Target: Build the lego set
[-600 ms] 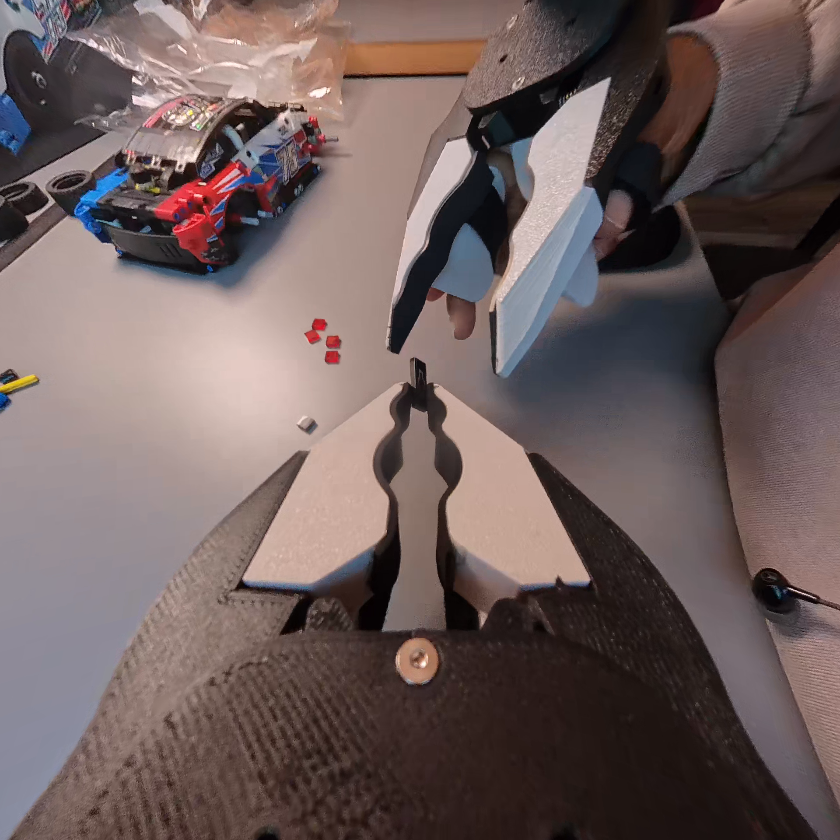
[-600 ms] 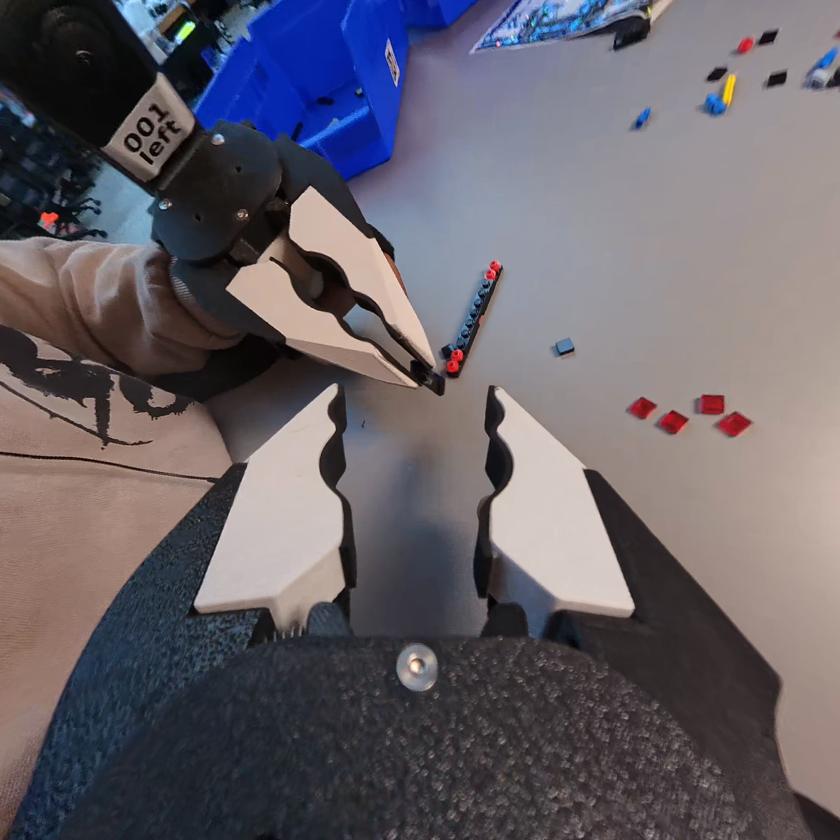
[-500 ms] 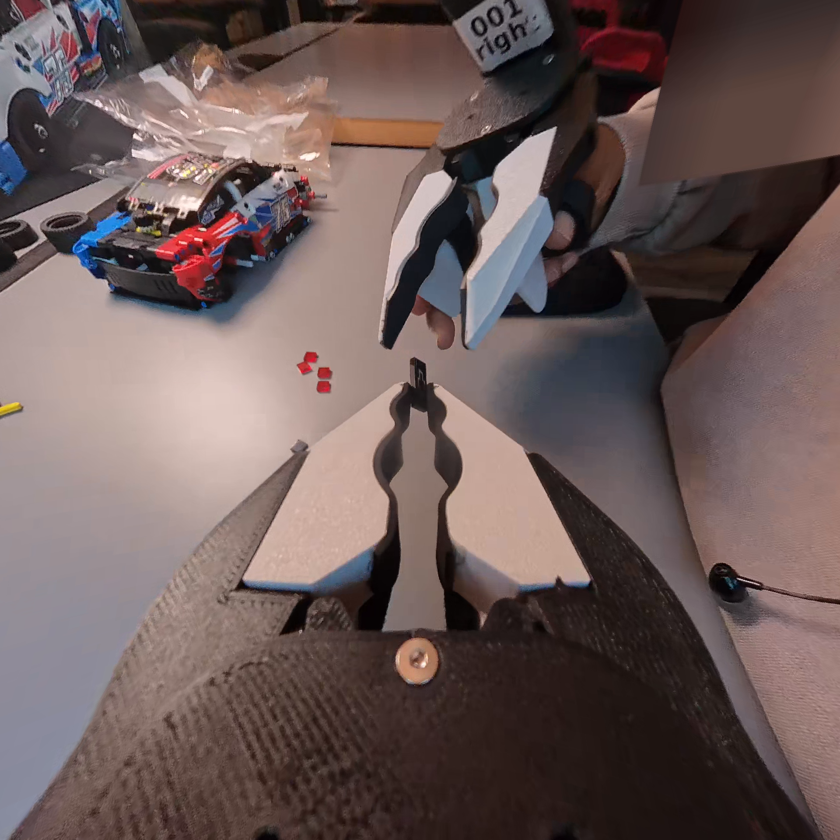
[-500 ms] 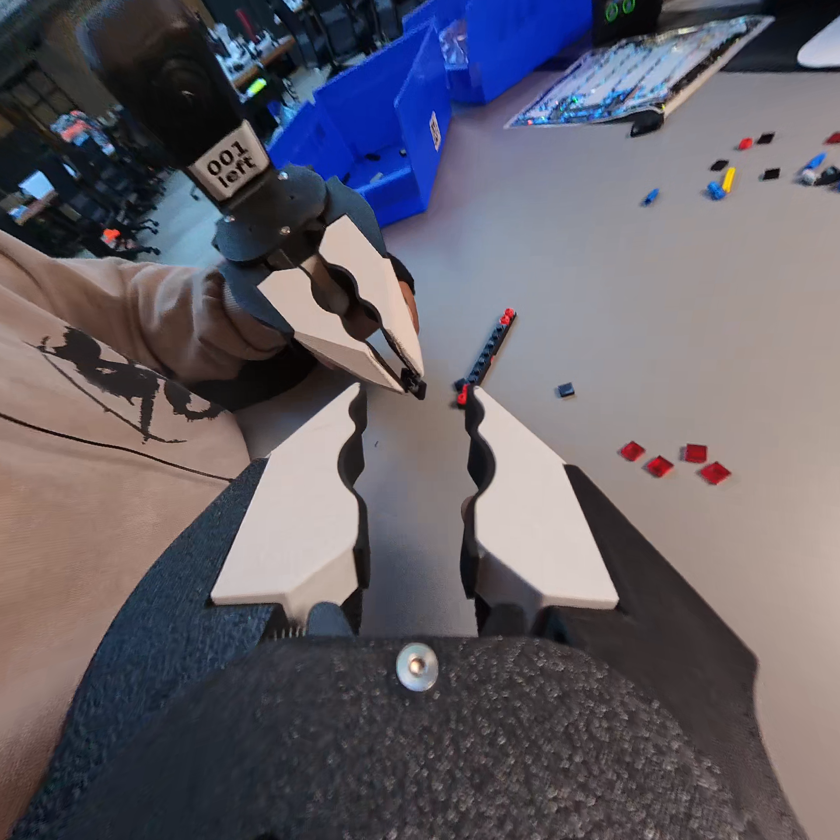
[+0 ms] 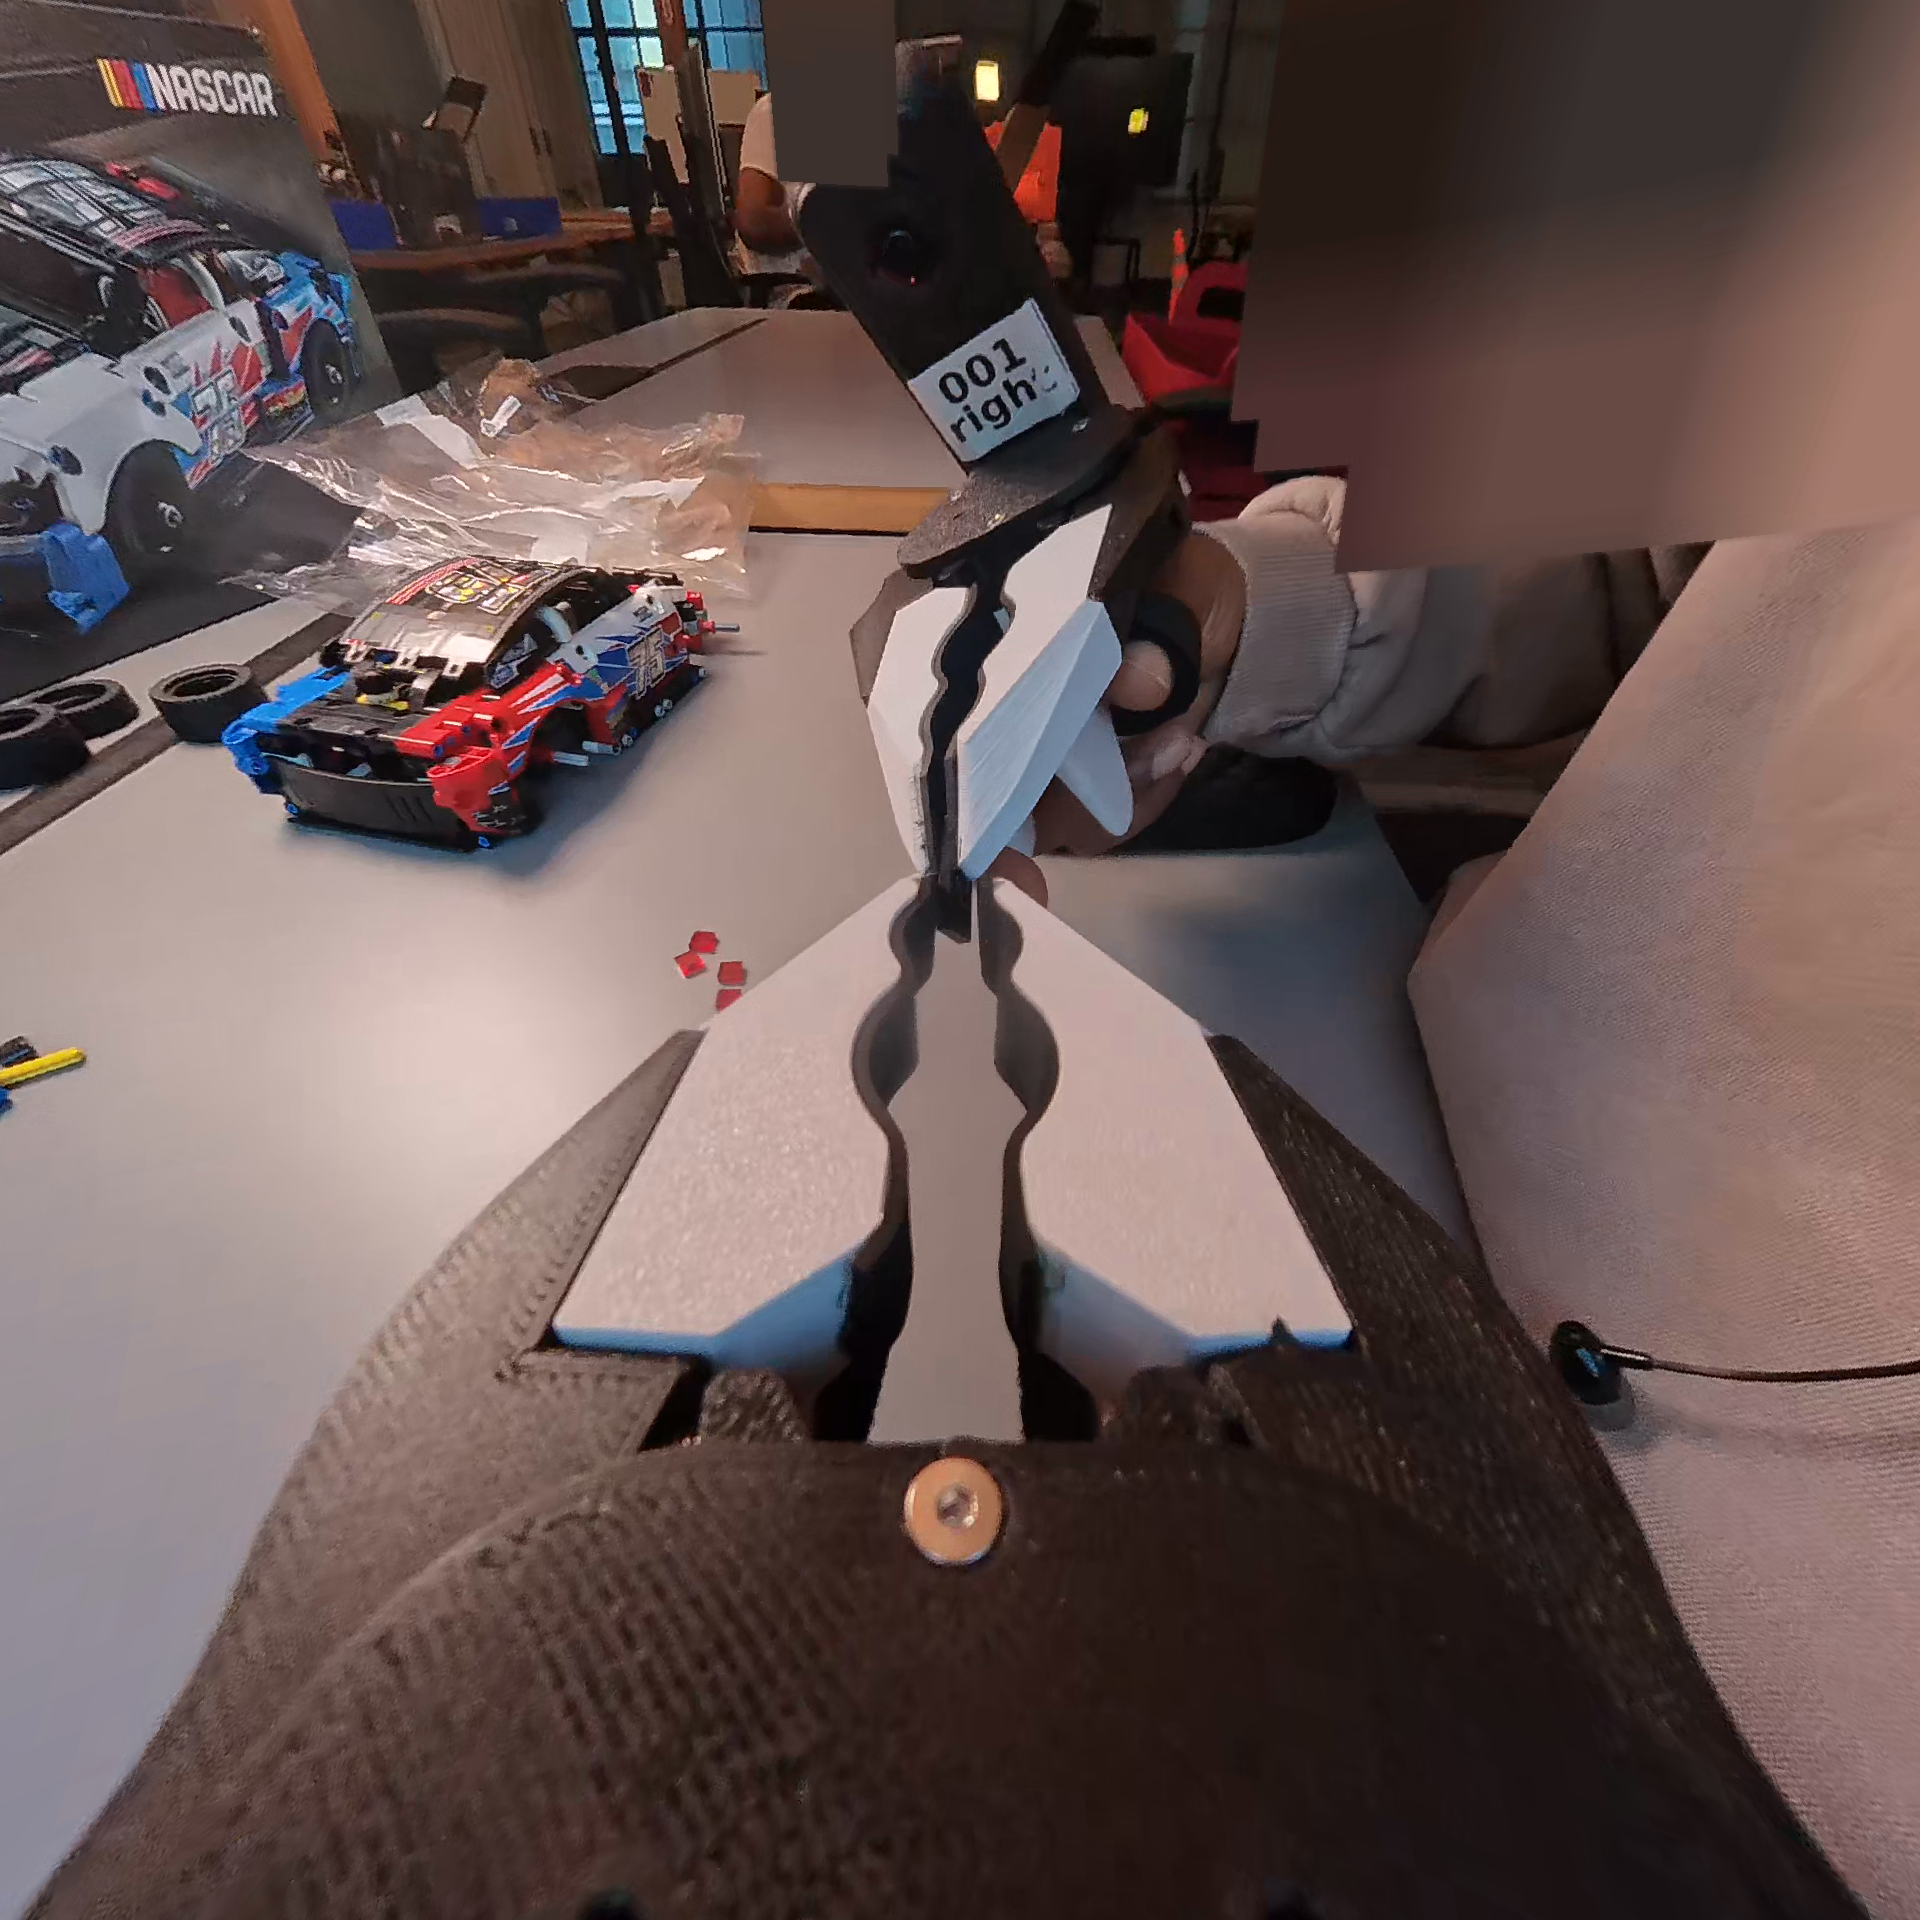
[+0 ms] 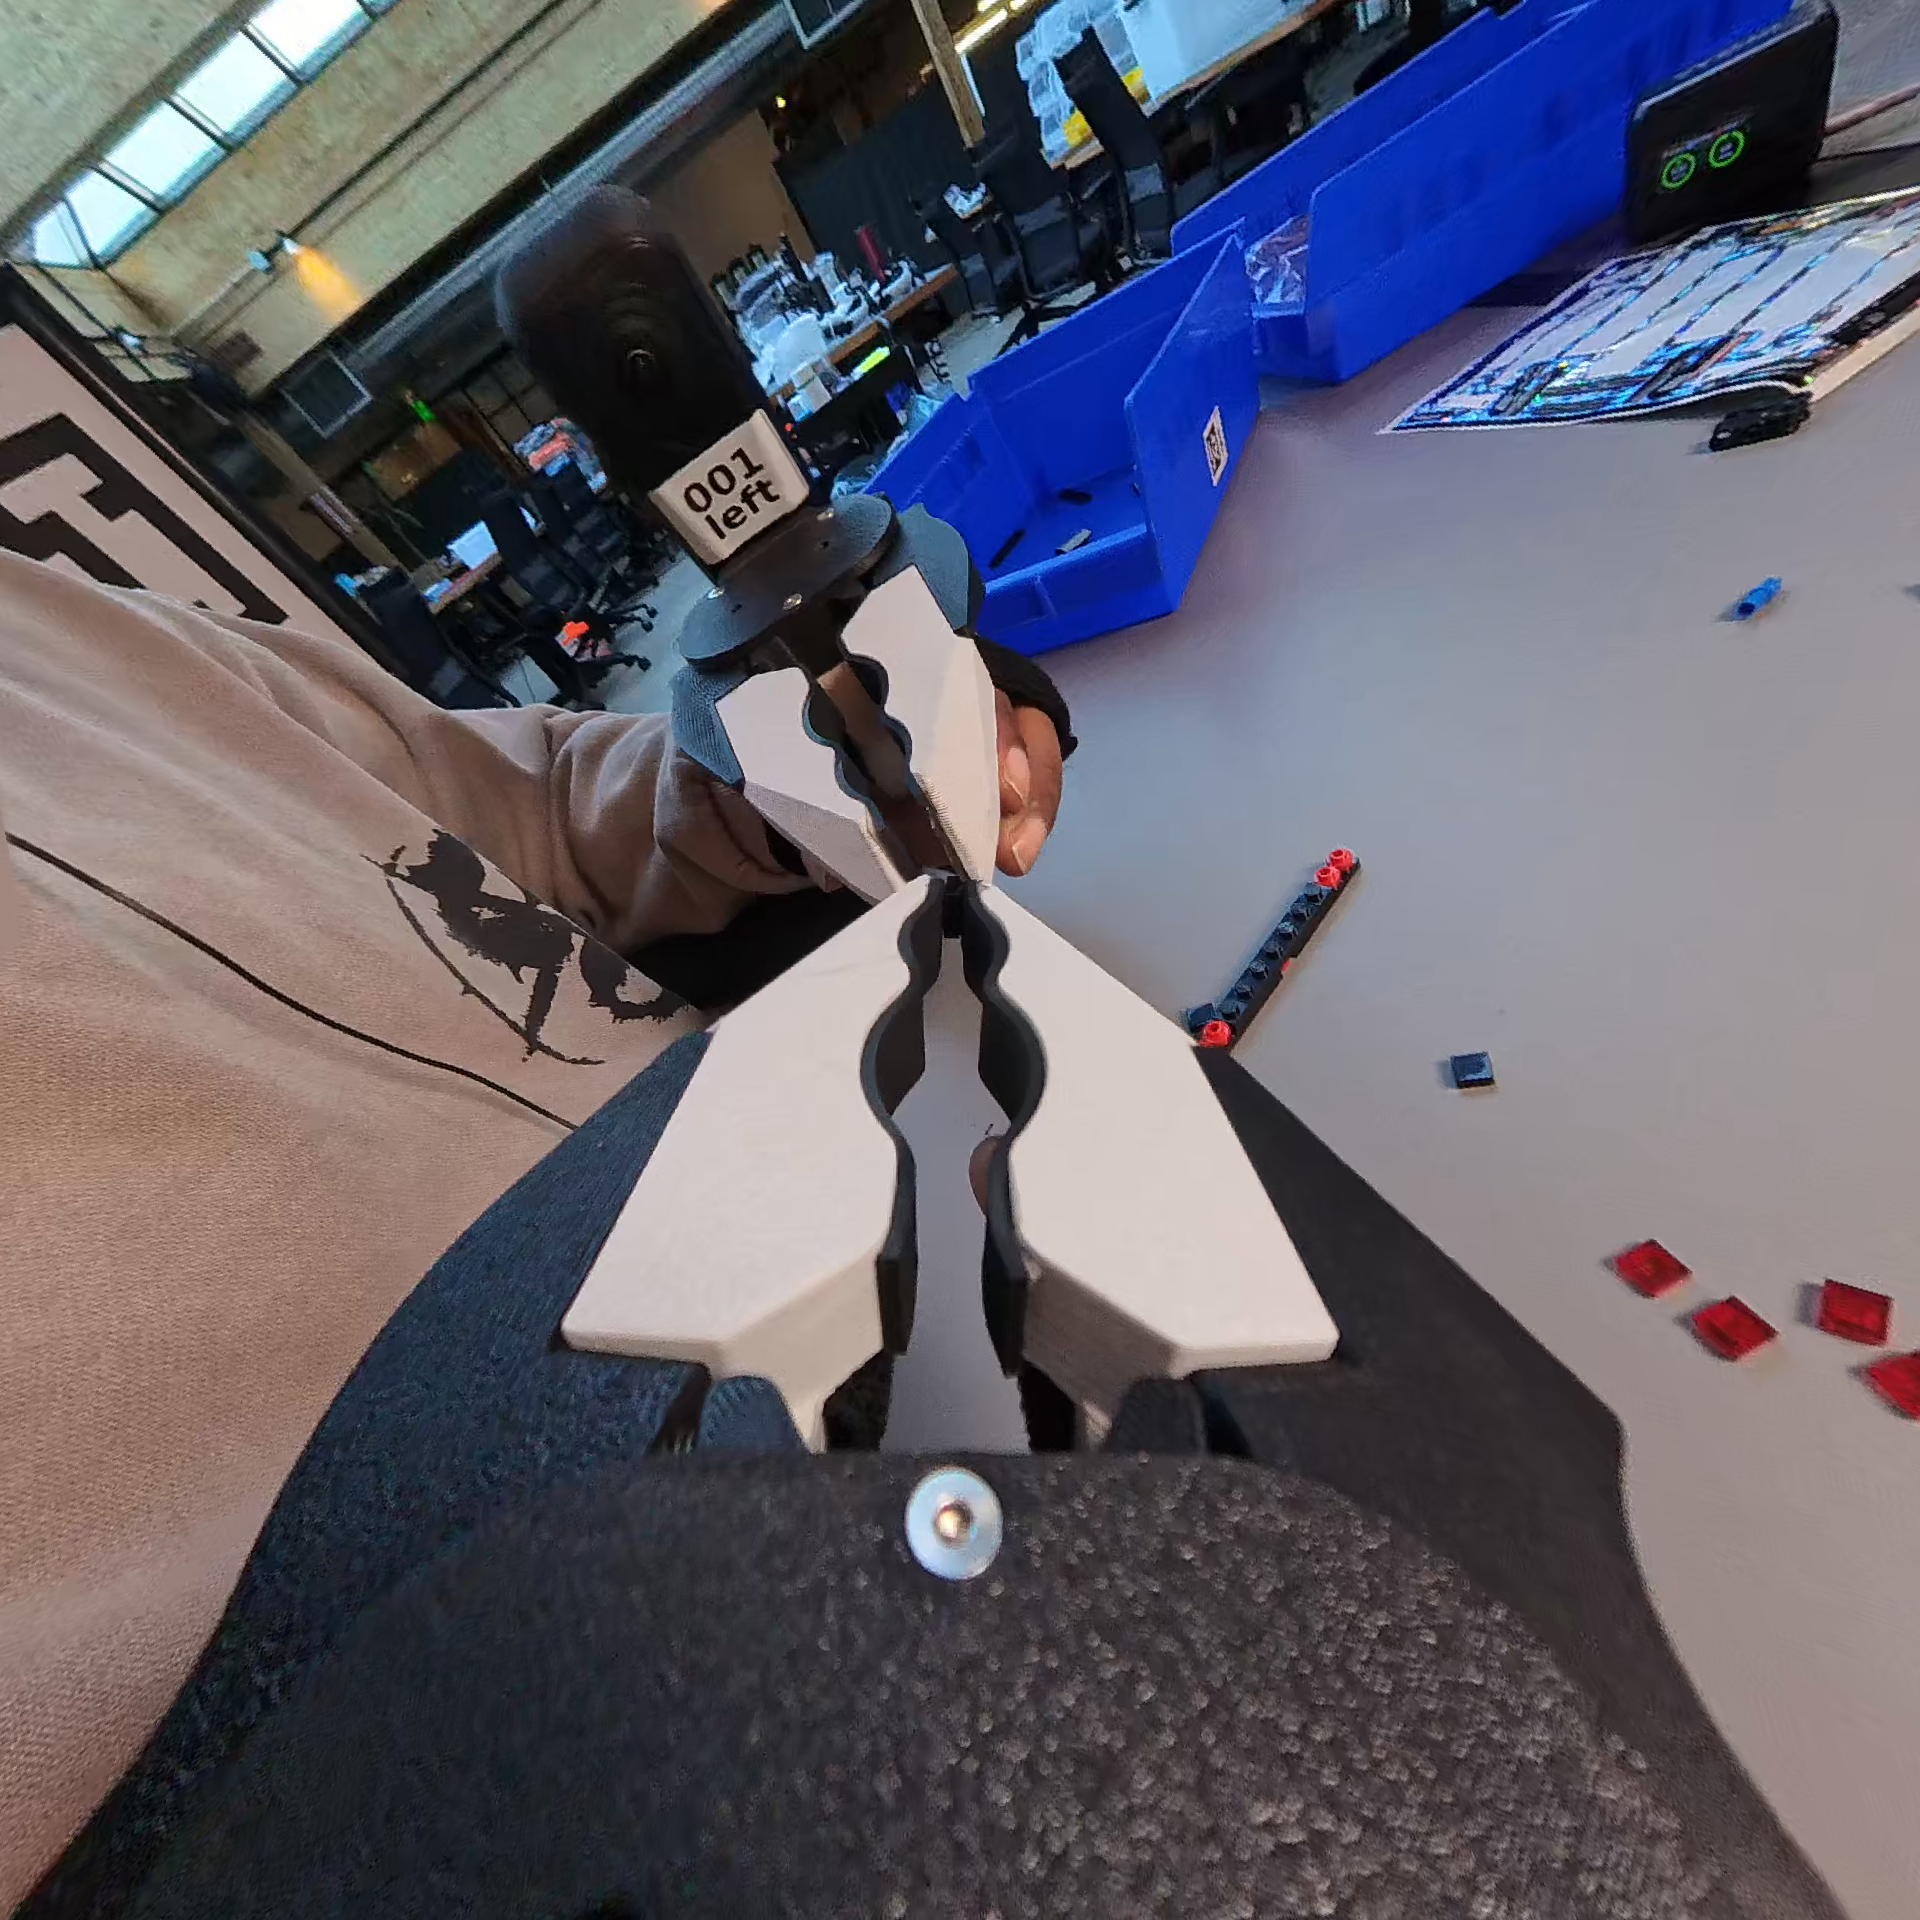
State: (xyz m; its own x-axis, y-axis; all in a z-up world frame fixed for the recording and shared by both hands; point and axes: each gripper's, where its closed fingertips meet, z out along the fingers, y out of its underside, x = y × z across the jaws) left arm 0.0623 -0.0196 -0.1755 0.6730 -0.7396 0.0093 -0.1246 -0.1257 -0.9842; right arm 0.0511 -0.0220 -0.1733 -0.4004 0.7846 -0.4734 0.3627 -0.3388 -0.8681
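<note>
Now pinched tip to tip above the surface (image 5: 312,1039): small black piece (image 5: 951,904), upright, clenched by left claw (image 5: 951,909) and by right claw (image 6: 951,914); both tilted downward, meeting nose to nose.

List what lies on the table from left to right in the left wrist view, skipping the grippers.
Yellow piece → loose black tyres → part-built car → red tiles.
</note>
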